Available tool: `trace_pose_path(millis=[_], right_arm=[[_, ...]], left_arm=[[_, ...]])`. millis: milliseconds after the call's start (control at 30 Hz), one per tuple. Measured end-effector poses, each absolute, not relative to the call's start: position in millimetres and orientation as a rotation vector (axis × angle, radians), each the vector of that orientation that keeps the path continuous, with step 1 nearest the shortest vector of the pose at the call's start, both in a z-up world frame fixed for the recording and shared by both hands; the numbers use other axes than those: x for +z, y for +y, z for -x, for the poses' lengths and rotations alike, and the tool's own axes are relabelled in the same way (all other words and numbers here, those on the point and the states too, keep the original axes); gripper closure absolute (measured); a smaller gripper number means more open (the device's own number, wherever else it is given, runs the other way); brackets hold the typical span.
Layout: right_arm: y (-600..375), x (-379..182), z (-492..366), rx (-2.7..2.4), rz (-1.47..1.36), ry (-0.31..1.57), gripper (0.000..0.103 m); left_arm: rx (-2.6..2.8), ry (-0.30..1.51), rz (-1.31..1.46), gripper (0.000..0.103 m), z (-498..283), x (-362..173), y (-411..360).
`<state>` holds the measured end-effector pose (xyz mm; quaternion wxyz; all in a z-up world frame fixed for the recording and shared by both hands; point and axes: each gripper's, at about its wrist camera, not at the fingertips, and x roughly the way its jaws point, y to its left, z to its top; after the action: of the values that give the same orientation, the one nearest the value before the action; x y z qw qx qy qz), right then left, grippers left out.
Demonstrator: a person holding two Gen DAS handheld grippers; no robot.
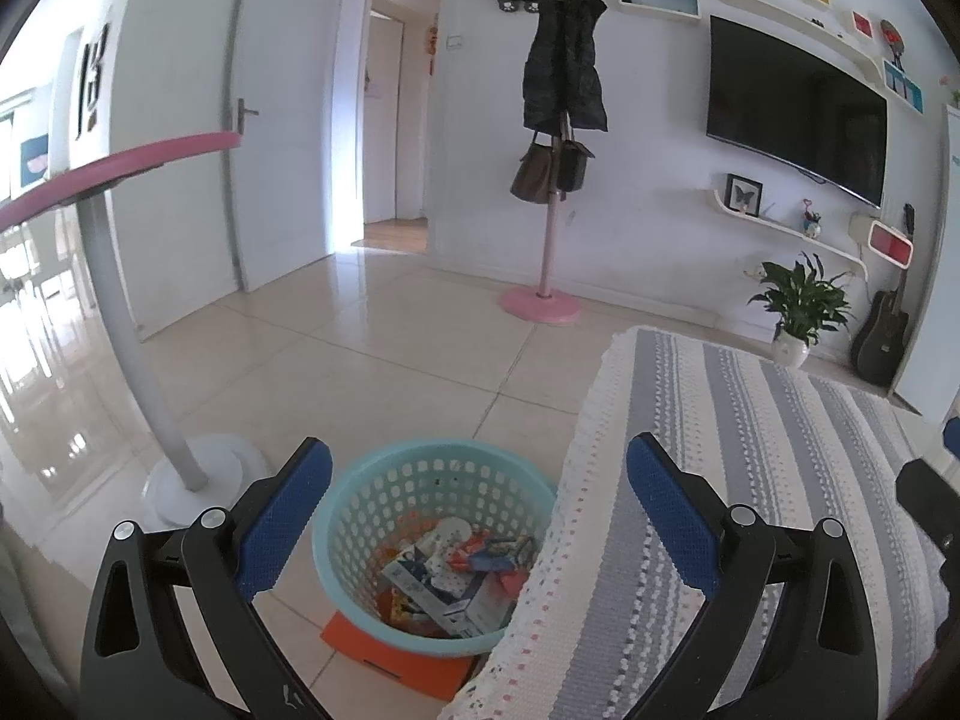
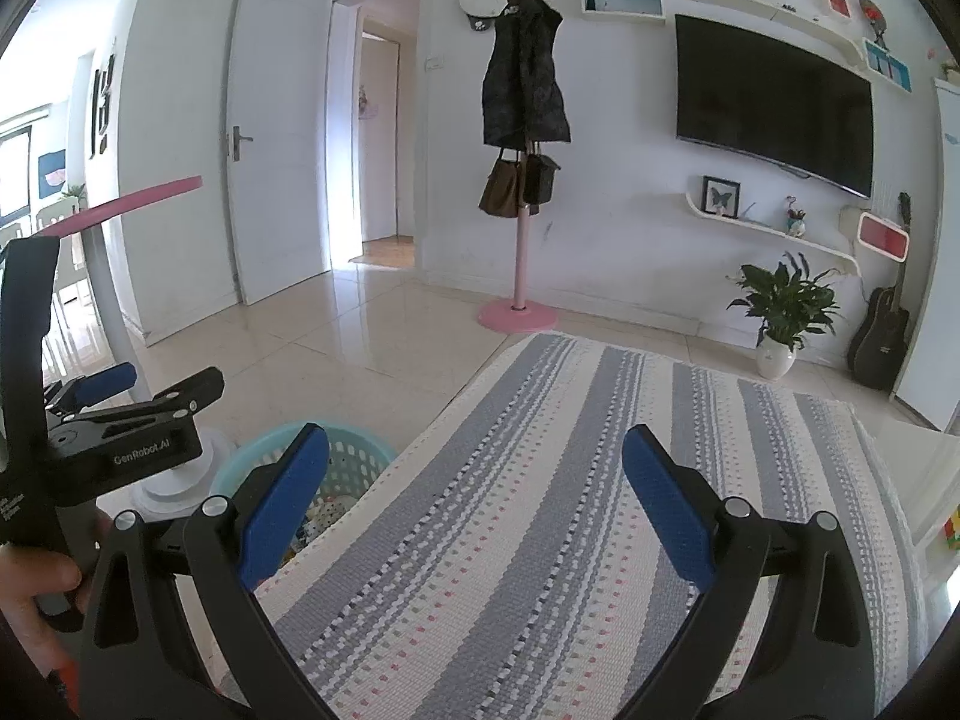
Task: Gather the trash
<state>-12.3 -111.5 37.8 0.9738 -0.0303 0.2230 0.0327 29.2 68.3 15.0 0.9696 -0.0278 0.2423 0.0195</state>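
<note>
Below, both grippers' jaws spread empty, left gripper (image 1: 479,516) over basket (image 1: 360,516) at cloth edge (image 1: 576,480), right gripper (image 2: 477,510).

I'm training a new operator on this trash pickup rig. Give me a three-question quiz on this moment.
1. True or false: the left gripper holds a piece of trash.
2. Where does the turquoise basket stand? A) on the striped cloth B) on the floor beside it C) under the coat stand
3. Fill in: the right gripper hangs above the ____.

Key: 1 false, both grippers are open and empty; 2 B; 3 striped cloth.
</note>
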Motion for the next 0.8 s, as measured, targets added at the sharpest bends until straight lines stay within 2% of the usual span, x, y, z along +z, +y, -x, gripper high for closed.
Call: trace_pose_path(millis=[800], right_arm=[[-108.1, 40.7, 15.9, 0.045, 0.082, 0.441, 0.009]], left_arm=[[0.038, 0.482, 0.051, 0.008, -27.8, 16.4, 67.6]])
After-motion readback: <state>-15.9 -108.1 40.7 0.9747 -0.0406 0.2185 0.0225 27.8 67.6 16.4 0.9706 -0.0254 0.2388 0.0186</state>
